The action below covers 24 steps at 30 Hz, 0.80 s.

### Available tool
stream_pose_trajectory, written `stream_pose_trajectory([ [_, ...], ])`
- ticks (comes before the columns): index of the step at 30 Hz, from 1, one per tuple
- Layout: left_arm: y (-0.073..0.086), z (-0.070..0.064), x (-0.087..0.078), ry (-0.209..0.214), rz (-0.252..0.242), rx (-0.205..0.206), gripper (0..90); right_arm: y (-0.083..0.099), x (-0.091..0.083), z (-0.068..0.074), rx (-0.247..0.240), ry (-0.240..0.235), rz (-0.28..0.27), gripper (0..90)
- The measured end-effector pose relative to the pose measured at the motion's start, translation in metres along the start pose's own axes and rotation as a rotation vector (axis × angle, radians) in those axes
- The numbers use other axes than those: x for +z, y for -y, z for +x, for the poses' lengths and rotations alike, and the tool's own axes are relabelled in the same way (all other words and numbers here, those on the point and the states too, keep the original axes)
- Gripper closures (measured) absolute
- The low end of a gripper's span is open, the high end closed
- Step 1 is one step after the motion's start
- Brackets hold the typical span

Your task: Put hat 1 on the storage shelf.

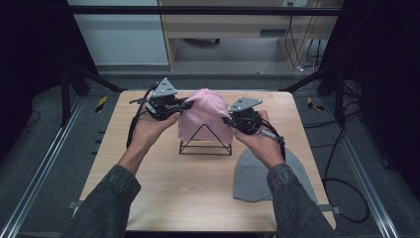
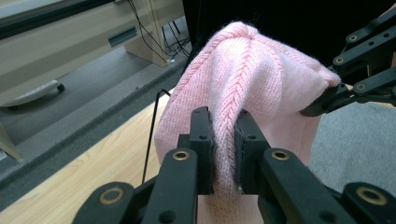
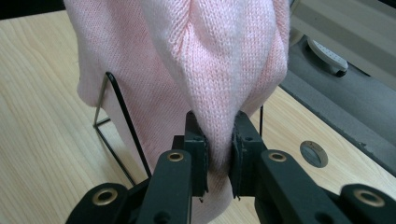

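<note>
Grippers left point(image 2: 224, 140) and right point(image 3: 219, 140) each pinch a side fold of the pink knitted beanie point(image 1: 205, 116) (crown up) draped over the black wire triangular stand point(image 1: 205, 144) between them.

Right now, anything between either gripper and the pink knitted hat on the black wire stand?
Nothing visible. The left gripper and the right gripper each already pinch a fold of the pink knitted hat, which is draped over the black wire triangular stand. The grey knitted hat lies apart, on the wooden table.
</note>
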<state>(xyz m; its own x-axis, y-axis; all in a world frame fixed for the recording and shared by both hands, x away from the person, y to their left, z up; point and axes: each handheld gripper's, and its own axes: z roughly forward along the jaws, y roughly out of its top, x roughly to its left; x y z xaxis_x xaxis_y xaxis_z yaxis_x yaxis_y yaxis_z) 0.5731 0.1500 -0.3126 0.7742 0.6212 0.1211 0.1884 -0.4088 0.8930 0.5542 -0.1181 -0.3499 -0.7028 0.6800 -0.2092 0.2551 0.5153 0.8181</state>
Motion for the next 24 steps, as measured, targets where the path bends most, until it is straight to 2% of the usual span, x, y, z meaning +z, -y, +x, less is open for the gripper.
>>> stream_pose_trajectory([
  [14, 0.013, -0.004, 0.001, 0.022, 0.014, 0.006, 79.5, 0.013, 0.006, 0.003, 0.02, -0.013, 0.012, 79.4],
  [24, 0.023, -0.007, 0.004, 0.035, 0.048, 0.022, 79.5, 0.019, 0.009, 0.004, 0.024, -0.026, 0.036, 78.4],
])
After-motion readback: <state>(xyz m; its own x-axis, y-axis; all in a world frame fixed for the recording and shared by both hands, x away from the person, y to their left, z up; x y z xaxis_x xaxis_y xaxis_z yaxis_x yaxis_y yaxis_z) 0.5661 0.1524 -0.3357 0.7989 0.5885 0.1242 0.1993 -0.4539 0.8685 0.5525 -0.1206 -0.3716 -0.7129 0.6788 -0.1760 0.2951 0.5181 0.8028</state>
